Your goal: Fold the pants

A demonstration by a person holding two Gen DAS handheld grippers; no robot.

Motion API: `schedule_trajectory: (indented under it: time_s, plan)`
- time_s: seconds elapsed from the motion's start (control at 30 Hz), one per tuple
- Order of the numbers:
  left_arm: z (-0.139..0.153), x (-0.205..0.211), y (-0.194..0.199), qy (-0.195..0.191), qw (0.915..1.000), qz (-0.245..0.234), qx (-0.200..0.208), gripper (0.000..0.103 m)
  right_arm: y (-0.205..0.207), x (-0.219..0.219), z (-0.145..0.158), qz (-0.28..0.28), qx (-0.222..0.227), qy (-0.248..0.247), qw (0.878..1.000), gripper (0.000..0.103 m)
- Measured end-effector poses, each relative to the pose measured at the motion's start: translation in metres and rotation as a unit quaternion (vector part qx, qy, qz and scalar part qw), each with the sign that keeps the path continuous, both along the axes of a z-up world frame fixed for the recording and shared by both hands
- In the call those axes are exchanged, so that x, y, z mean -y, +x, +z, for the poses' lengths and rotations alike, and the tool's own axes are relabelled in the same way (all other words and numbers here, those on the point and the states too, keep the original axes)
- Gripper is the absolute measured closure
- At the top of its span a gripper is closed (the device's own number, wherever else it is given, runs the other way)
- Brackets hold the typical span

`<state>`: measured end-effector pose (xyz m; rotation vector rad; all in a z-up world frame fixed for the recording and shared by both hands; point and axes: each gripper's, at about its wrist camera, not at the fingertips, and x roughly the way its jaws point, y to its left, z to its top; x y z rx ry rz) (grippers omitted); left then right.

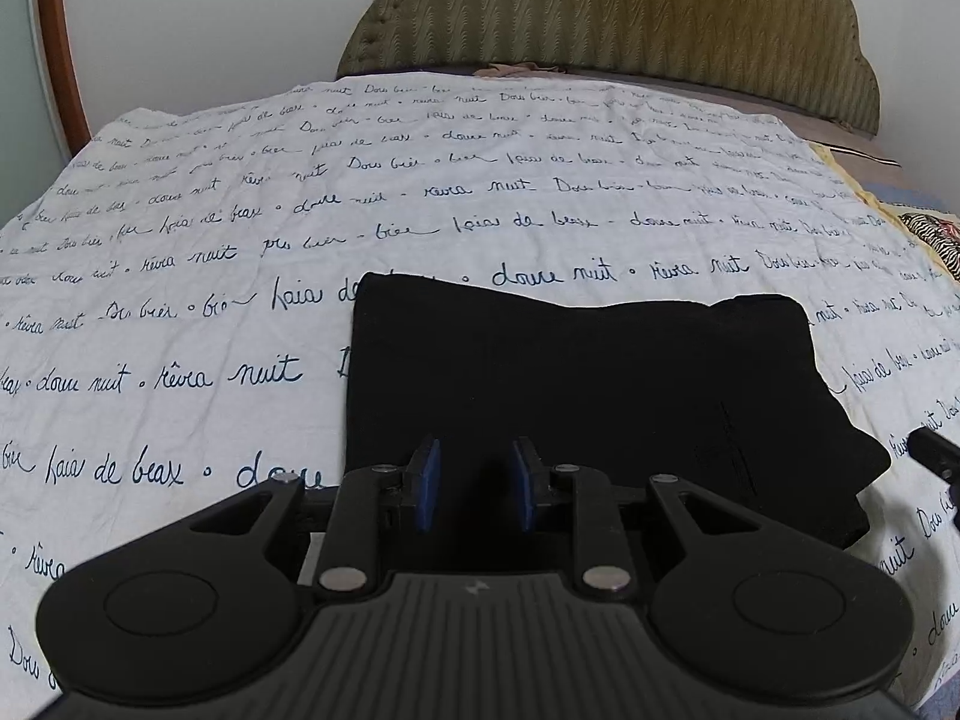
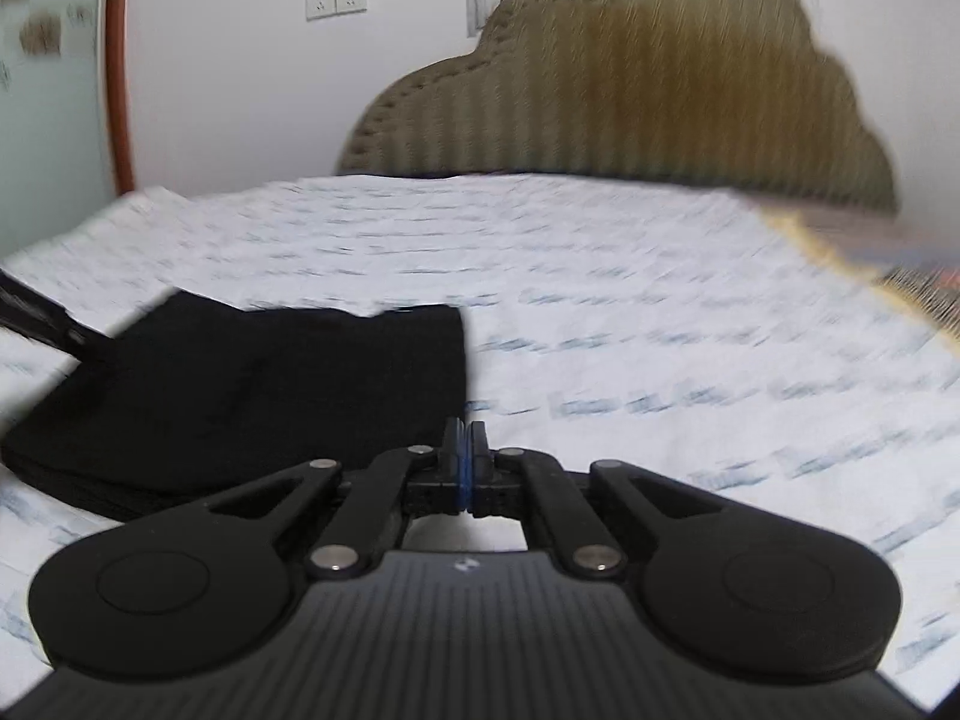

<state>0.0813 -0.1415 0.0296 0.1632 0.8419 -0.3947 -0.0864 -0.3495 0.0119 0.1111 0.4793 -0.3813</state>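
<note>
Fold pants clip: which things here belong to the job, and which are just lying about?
Job: black pants, folded on the sheet; left hand-held gripper; right hand-held gripper.

Lying about: headboard, zebra-print cloth, wall sockets.

Folded black pants (image 1: 576, 384) lie on the script-printed sheet (image 1: 240, 252) — left gripper (image 1: 474, 486) slightly parted above them, apparently empty.

Each gripper, the left gripper (image 1: 474, 483) and the right gripper (image 2: 462, 468), is matte black plastic with blue pads (image 1: 427, 489), silver round screws (image 1: 343, 579), two round side discs and a ribbed grey top.
</note>
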Motion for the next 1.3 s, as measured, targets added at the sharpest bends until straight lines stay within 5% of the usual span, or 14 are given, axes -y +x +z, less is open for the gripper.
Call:
schedule_trajectory:
  time_s: [0.07,0.13,0.17,0.2,0.43,0.53,0.6,0.77,0.83,0.9,1.03,1.13,1.23,1.3]
  plan:
    - [-0.001,0.0,0.001,-0.001,1.0,0.001,-0.003,0.078,-0.004,0.005,0.003,0.005,0.011,0.02,1.0,0.099]
    - [-0.002,0.001,0.0,-0.002,1.0,0.001,-0.005,0.078,-0.002,0.006,0.002,0.027,0.009,0.038,0.999,0.082]
    - [-0.002,0.002,0.0,0.0,1.0,-0.002,-0.005,0.078,0.0,0.004,0.001,0.036,0.011,0.047,0.998,0.06]
    - [-0.002,0.003,-0.001,0.002,1.0,-0.003,-0.004,0.078,0.002,0.003,0.0,0.041,0.011,0.052,0.998,0.055]
    - [-0.003,0.003,-0.002,0.007,0.9999,-0.006,-0.006,0.078,0.023,-0.003,-0.013,0.069,-0.006,0.089,0.994,0.058]
    - [-0.004,0.003,-0.002,0.007,0.9999,-0.004,-0.01,0.078,0.026,-0.008,-0.019,0.072,-0.013,0.074,0.995,0.066]
    - [-0.003,0.002,-0.002,0.007,0.9999,-0.005,-0.01,0.078,0.018,-0.004,-0.016,0.077,0.016,0.11,0.991,0.09]
    - [0.0,-0.002,-0.002,-0.001,0.9999,-0.009,-0.01,0.078,0.006,-0.016,-0.006,0.062,0.017,0.079,0.995,0.091]
    - [-0.004,-0.001,-0.001,0.005,0.9998,-0.008,-0.015,0.078,0.009,-0.01,-0.016,0.056,-0.013,0.096,0.994,0.088]
    - [-0.009,0.001,0.0,0.015,0.9995,-0.014,-0.022,0.078,0.009,-0.008,-0.023,0.036,-0.03,0.091,0.995,0.066]
    - [-0.01,0.001,-0.005,0.021,0.9993,-0.027,-0.013,0.078,-0.004,-0.014,0.003,-0.006,0.022,0.038,0.999,0.063]
    - [-0.021,0.009,-0.006,0.035,0.9972,-0.059,-0.028,0.045,0.008,-0.015,0.011,0.043,0.049,0.075,0.995,0.063]
    - [-0.019,0.006,-0.02,0.052,0.9968,-0.059,0.013,0.04,0.035,-0.012,-0.012,0.046,-0.019,0.09,0.995,0.057]
    - [-0.01,-0.007,-0.028,0.062,0.9952,-0.053,0.053,0.035,0.025,-0.008,-0.016,0.015,-0.009,0.093,0.995,0.054]
